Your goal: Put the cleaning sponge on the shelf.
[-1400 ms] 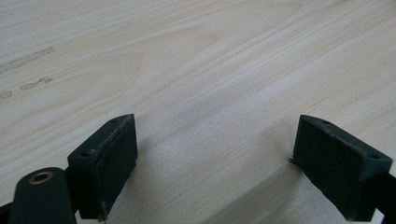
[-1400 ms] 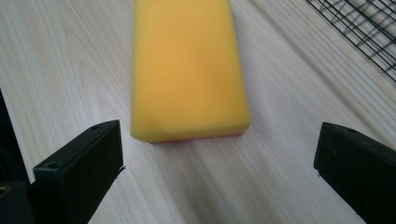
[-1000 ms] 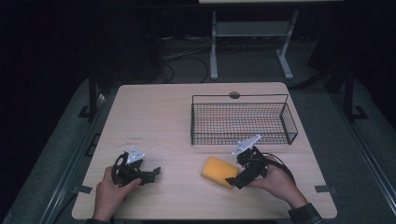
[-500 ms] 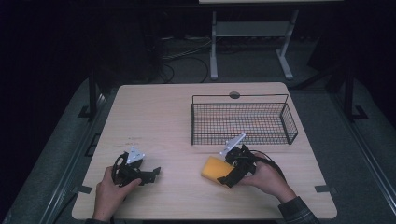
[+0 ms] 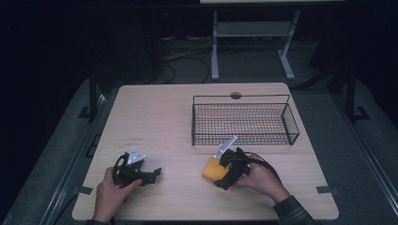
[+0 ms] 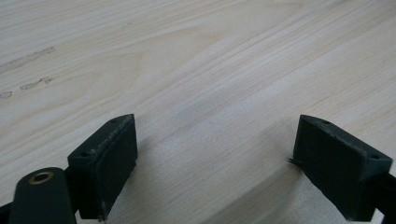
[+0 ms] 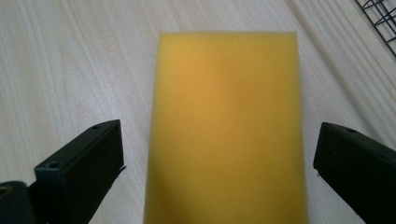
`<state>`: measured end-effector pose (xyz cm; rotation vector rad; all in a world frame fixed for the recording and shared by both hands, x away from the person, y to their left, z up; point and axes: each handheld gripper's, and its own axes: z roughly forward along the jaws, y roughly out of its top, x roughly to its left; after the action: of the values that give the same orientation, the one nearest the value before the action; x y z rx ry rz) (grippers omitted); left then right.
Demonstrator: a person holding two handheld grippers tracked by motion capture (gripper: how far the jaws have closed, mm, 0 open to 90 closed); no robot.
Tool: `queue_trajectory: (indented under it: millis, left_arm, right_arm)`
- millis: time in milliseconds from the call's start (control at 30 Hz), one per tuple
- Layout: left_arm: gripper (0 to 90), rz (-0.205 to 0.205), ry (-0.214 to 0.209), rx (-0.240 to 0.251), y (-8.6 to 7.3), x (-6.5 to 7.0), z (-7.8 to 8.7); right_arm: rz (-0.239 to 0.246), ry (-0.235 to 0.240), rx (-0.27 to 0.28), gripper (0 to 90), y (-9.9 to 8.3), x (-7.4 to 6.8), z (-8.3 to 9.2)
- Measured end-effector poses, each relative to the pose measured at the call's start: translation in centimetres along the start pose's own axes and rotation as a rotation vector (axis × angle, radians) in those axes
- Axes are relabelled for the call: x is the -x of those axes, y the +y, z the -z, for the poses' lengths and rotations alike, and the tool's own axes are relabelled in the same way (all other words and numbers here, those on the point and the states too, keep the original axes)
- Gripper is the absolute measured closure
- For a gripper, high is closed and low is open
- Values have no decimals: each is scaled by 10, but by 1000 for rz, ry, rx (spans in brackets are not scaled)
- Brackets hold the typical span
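Note:
A yellow sponge (image 5: 212,168) lies flat on the wooden table (image 5: 187,112), just in front of the wire basket (image 5: 244,123). My right gripper (image 5: 224,172) stands open over the sponge's near end. In the right gripper view the sponge (image 7: 229,126) runs lengthwise between the two black jaws, with a gap on each side; the midpoint of that gripper (image 7: 219,172) falls on the sponge. My left gripper (image 5: 152,175) rests near the table's front left, held by a hand. Its jaws are spread wide over bare wood in the left gripper view (image 6: 217,168).
The black wire basket (image 7: 380,14) stands at the back right of the table and looks empty. A round cable port (image 5: 235,95) sits at the far edge. Behind the table is a white stand (image 5: 248,42) on dark floor.
My right gripper has moved left and forward onto the sponge, which now sits between its jaws. The left gripper has stayed in place.

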<state>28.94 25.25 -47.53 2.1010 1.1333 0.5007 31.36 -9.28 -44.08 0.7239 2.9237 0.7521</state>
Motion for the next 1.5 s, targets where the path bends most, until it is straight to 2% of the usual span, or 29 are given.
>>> queue_trajectory:
  millis: [233, 367, 600, 633, 733, 1267, 1500]
  left_arm:
    - [128, 1, 0, 1, 0, 0, 0]
    - [128, 1, 0, 1, 0, 0, 0]
    - [128, 0, 0, 0, 0, 0, 0]
    - [128, 0, 0, 0, 0, 0, 0]
    - [128, 0, 0, 0, 0, 0, 0]
    - [128, 0, 0, 0, 0, 0, 0]
    - [128, 2, 0, 2, 0, 0, 0]
  right_arm:
    - [14, -9, -15, 68, 2, -1, -5]
    - [21, -15, -23, 128, 2, -1, -6]
    - [25, -14, -34, 158, 1, 0, -7]
    - [26, -12, -37, 191, 1, -1, -7]
    - [26, -17, -35, 213, 1, -1, -7]
    - [7, -6, -23, 232, 1, 2, 1]
    - [0, 2, -10, 234, 1, 4, 13]
